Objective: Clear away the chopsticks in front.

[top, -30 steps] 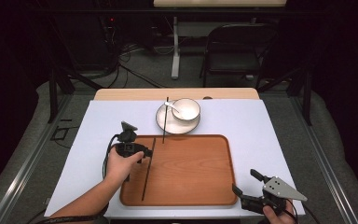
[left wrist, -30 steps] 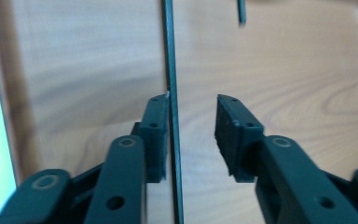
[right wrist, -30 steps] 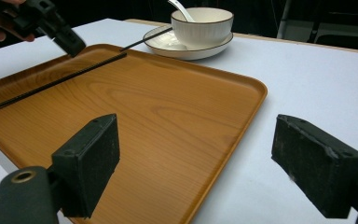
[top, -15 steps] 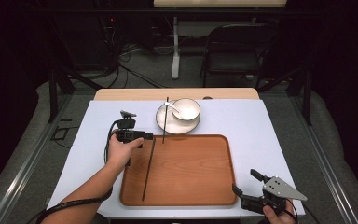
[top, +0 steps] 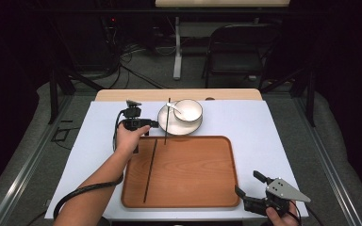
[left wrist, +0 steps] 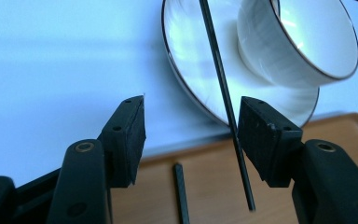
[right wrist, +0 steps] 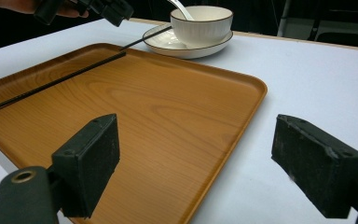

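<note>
White bench (top: 264, 136) carries a wooden tray (top: 188, 174) with one black chopstick (top: 149, 169) in it. High view shows a spoon (top: 175, 109) in the bowl (top: 188, 109) on its plate (top: 169, 125). Left hand-held gripper (left wrist: 191, 133) gapes around the second chopstick (left wrist: 221, 84), which leans off the plate; right hand-held gripper (right wrist: 196, 163) hangs open.
</note>
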Tool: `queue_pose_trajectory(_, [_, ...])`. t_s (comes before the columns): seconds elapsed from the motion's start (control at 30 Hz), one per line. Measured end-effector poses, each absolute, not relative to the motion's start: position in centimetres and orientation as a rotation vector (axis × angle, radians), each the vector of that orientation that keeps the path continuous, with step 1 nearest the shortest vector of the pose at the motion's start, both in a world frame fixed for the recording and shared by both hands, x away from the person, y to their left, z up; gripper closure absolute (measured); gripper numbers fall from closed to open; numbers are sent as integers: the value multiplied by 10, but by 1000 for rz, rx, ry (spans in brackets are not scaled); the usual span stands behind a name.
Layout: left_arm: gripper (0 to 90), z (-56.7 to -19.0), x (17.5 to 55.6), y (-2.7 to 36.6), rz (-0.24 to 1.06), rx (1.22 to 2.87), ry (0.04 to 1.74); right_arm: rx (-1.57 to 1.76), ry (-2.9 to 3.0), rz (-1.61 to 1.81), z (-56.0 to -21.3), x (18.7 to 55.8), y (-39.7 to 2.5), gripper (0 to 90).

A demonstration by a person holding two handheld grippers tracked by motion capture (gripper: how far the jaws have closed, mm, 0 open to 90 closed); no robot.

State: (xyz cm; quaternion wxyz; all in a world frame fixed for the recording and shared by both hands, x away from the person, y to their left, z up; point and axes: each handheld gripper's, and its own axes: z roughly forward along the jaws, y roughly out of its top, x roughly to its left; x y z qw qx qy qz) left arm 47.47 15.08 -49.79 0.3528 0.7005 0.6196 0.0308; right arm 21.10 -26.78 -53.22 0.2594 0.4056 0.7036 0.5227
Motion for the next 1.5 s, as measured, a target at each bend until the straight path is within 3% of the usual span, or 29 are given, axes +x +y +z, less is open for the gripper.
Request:
queue_pose_trajectory(0.13, [387,-493,486,145,159,1857,1590,1100,1907,1417,-532,211,-268,147])
queue_pose_trajectory(0.37, [365,-485,502,142,165,1847,1602,1102,1906,1417,-532,211,-268,147])
queue_pose_trajectory(0.7, [456,-484,514,125,157,1873,1577,1104,1906,1418,-532,211,-269,146])
queue_pose_trajectory(1.0, [609,-500,519,105,89,1910,1575,1107,1904,1419,-532,211,-269,147])
queue_pose_trajectory(1.5, [701,-514,531,95,17,1902,1693,1105,1903,1420,-533,211,-270,147])
